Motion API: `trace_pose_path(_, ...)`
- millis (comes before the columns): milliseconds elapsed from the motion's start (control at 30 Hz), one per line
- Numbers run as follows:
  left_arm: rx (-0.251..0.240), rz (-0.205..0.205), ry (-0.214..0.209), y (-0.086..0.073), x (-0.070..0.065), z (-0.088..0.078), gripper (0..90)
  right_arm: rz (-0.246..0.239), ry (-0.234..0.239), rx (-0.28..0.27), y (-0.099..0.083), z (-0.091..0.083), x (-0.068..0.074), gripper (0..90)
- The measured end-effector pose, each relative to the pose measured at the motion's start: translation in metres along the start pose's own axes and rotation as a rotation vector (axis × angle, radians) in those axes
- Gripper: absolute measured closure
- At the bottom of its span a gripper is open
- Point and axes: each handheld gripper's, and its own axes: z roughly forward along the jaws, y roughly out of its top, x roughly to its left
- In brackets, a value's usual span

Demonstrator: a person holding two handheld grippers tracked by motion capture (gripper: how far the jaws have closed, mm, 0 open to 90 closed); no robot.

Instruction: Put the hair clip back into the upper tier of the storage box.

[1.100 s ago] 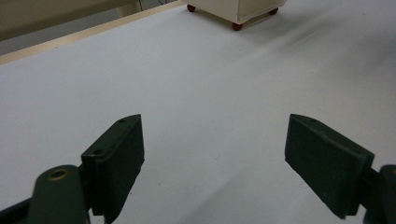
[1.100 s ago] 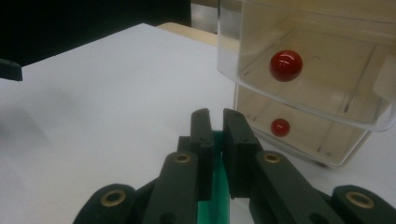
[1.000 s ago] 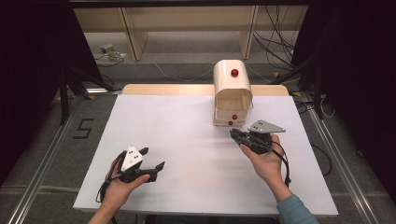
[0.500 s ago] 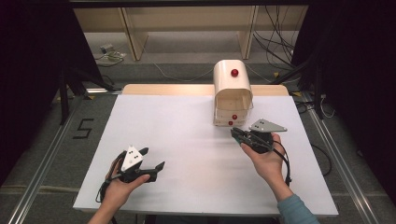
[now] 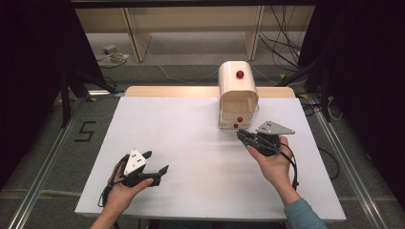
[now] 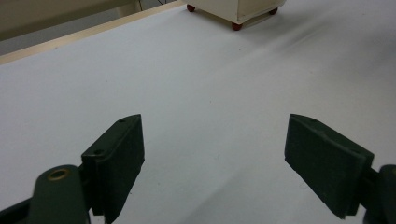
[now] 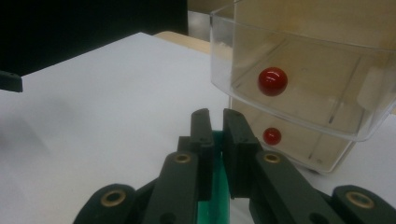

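A cream drawer cabinet (image 5: 237,93) with red knobs stands at the table's far middle-right. Its clear upper drawer (image 7: 303,70), with a red knob (image 7: 272,80), juts out past the lower drawer's knob (image 7: 272,136). My right gripper (image 5: 241,135) hovers just in front of the cabinet's foot and points at it. Its jaws are almost together (image 7: 217,121), and a thin green thing (image 7: 212,205) shows in the slit between them. My left gripper (image 5: 157,161) rests low at the near left, jaws wide open (image 6: 212,144) over bare table.
The white table (image 5: 191,143) has a wooden strip along its far edge. The cabinet's red feet (image 6: 236,26) show far off in the left gripper view. Shelving legs and cables lie on the floor beyond the table.
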Motion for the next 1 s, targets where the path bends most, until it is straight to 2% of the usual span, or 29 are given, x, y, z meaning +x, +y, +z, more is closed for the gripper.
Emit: trace_pose_path(1000,-0.001,0.000,0.000,0.0000,0.0000,0.0000,19.9,0.007,-0.012,-0.019,0.0041,-0.0034,-0.0015,83.8)
